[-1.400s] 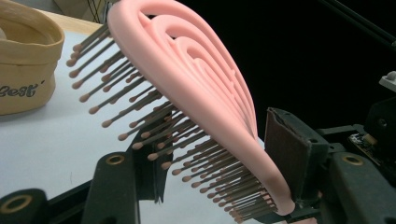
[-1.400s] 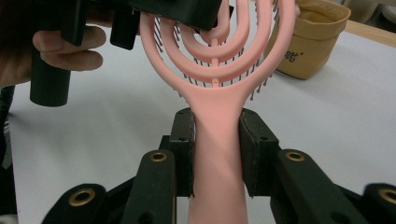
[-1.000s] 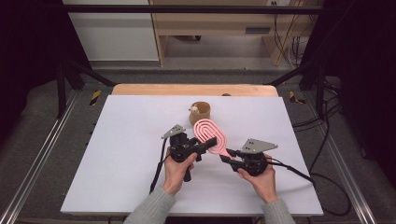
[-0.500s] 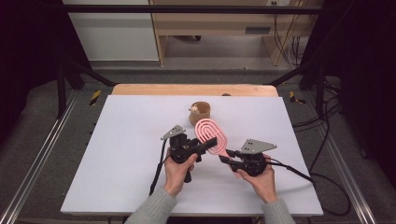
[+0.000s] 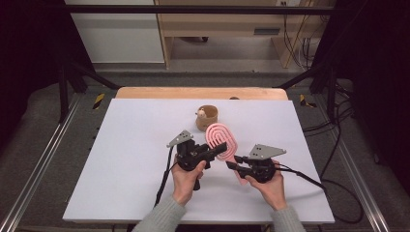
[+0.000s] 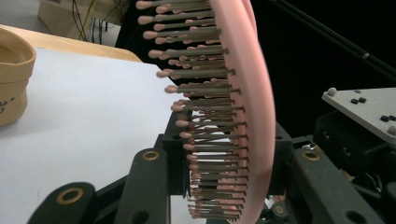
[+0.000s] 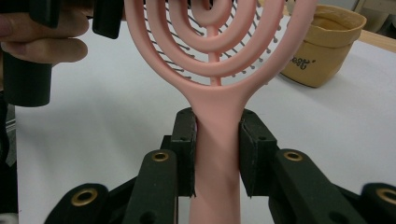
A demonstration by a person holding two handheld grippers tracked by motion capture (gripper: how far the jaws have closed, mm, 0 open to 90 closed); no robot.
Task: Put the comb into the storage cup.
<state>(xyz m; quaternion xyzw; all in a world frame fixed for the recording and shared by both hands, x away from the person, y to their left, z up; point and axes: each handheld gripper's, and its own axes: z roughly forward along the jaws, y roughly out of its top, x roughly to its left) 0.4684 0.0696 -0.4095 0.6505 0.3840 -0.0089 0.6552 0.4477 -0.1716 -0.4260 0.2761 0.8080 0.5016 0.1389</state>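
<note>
- Now your right gripper (image 7: pixel 217 154) clamps the handle of the pink vented hairbrush (image 5: pixel 222 140), holding it above the white table (image 5: pixel 125 145).
- Your left gripper (image 6: pixel 224 149) has just been closing; its jaws now pinch the brush head across bristles (image 6: pixel 205 121) and back.
- A tan pouch (image 5: pixel 207 117) sits just beyond the brush.

— What am I holding out there?

— A pink hairbrush (image 5: pixel 221 140), an oval vented head of nested loops with dark, pink-tipped bristles. It sits off the table (image 5: pixel 121 159), near the middle, handle toward the near edge.

— Pose?

— Tilted, head toward the far edge, just short of a tan cup (image 5: pixel 207 117).
</note>
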